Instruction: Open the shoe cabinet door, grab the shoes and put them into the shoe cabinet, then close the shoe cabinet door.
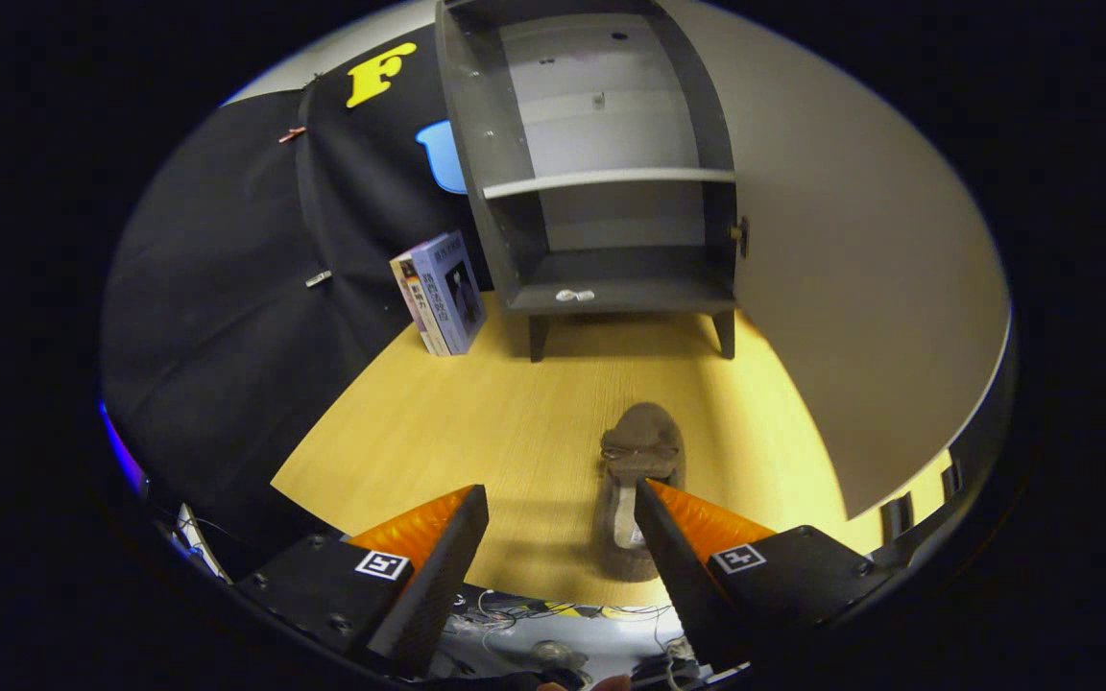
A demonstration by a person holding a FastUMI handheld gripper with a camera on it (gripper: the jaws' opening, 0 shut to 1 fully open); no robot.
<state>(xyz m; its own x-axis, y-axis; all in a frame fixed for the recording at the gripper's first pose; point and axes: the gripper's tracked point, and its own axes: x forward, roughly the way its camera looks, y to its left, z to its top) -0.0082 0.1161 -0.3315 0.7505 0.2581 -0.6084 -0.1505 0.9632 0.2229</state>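
A grey shoe cabinet (611,182) stands at the far side of the wooden floor, its inside open to view with one shelf across the middle. Its door (860,278) is swung wide to the right, with a small knob near its hinge-side edge. A brown slipper-like shoe (639,461) lies on the floor, toe toward the cabinet, just ahead of my right finger, which overlaps its heel end. My gripper (561,499) is open above the floor, nothing between the fingers.
Two books (440,293) lean upright against the black cloth wall, left of the cabinet. Cables and small clutter (553,614) lie below the near edge of the wooden floor (457,432).
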